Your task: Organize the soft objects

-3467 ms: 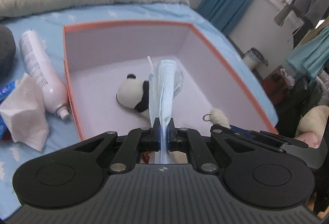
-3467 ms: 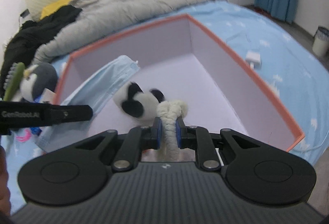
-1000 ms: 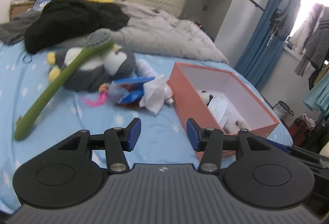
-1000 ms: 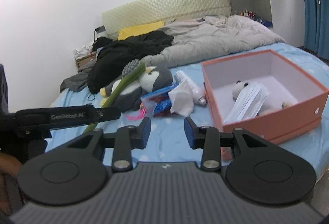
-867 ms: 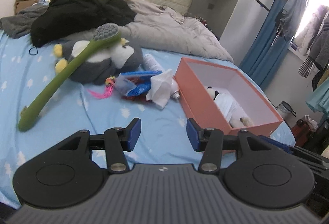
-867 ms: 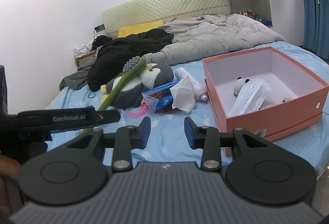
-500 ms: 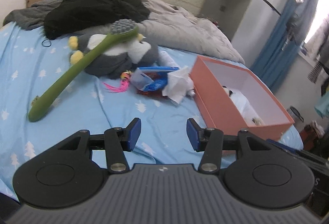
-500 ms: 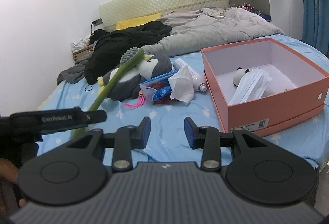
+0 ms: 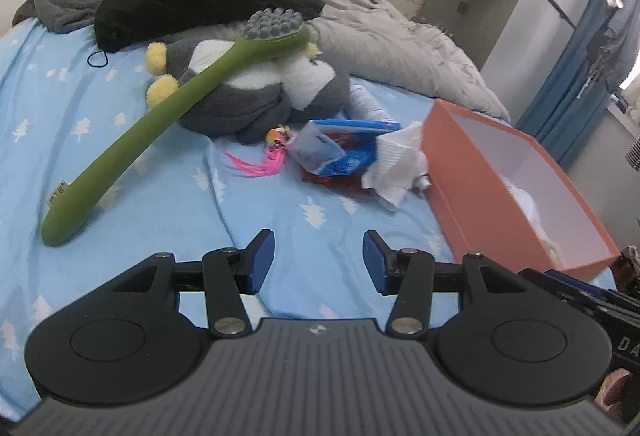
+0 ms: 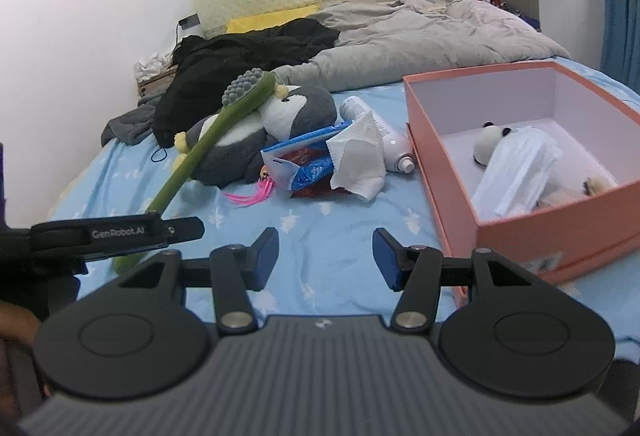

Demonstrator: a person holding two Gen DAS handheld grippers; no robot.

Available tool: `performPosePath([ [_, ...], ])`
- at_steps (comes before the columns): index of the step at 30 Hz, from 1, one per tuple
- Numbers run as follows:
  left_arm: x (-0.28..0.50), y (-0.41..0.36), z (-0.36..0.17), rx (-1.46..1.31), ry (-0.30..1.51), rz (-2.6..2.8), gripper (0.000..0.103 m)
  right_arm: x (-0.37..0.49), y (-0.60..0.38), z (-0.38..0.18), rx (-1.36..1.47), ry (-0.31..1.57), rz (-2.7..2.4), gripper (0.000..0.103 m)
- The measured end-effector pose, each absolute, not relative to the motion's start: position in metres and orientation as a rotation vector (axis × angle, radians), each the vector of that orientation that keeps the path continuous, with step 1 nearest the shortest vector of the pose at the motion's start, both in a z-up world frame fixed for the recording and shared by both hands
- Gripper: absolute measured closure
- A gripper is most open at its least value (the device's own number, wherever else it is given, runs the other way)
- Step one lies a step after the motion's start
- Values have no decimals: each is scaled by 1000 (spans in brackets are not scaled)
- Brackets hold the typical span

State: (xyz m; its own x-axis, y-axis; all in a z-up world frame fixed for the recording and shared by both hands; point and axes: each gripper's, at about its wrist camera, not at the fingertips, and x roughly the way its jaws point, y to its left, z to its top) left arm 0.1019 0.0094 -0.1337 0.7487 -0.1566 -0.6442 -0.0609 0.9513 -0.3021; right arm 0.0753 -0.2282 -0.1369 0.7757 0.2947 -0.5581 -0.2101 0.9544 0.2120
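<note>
both sets of jaws stand apart and empty: the left gripper [image 9: 318, 260] and right gripper [image 10: 326, 258] hover over bare blue bed sheet [image 9: 120, 195], touching nothing. just ahead of the right jaws and off to their right, the orange box [image 10: 436, 159] already holds a small panda toy [image 10: 486, 143], a white face mask [image 10: 520, 171] laid across it, and a cream plush piece [image 10: 596, 185] at the near wall. straight ahead of both jaws, well apart from them, lies the loose pile: a crumpled tissue [image 10: 356, 159], blue packets [image 10: 308, 159], a pink feathered trinket [image 9: 268, 155] and a white bottle [image 10: 384, 135] touching the box side. beyond the pile and to the left, the grey penguin plush [image 10: 280, 127] lies with a green long-handled brush [image 9: 160, 123] leaning over it.

judged next step: fetch another soft item, likely the tissue or the penguin. to do it well, lift the brush off first, or draw the penguin out from under it; pinch a thick fold of the body, not a wing; keep the jaws wide until they straddle it, and steer clear of the bottle.
</note>
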Motion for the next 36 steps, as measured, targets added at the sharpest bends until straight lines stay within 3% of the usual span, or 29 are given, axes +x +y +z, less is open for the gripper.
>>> performPosePath([
  [32, 298, 59, -235, -451, 703, -21, 50, 254, -192, -197, 125, 629, 247, 48],
  [36, 312, 60, -244, -479, 701, -25, 56, 268, -190, -202, 133, 628, 235, 48],
])
